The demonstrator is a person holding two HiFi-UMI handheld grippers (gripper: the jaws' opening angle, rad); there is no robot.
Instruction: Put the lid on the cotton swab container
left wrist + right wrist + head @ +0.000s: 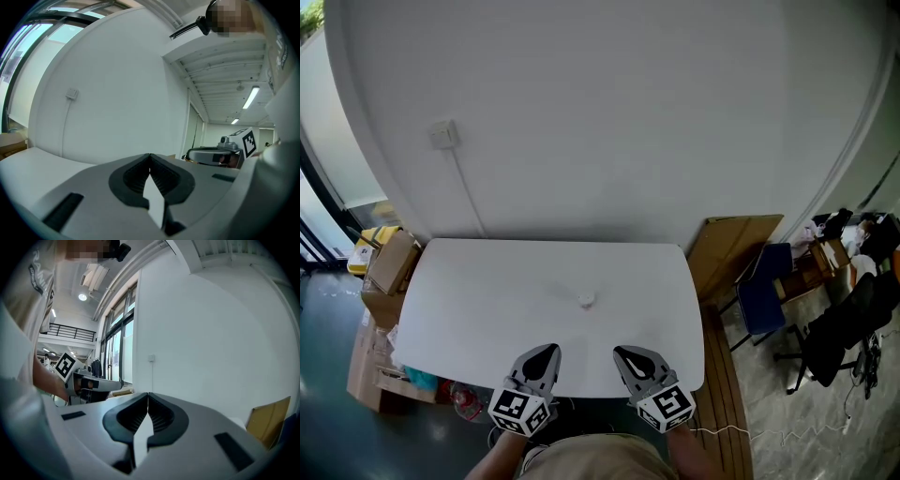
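Note:
A small whitish container (586,300) stands near the middle of the white table (487,291); it is too small to tell whether it has a lid on. My left gripper (546,353) and right gripper (624,353) hover side by side over the table's near edge, well short of the container. Both are shut with nothing between the jaws. In the left gripper view the left gripper (149,157) has its tips touching and points up at the wall. The right gripper (148,396) does the same in its own view. Neither gripper view shows the container.
Cardboard boxes (389,264) stand on the floor left of the table. A cardboard sheet (733,246) leans on the wall at the right, with a blue chair (765,292) and a black office chair (842,328) beyond. A wall socket (442,134) has a cable running down.

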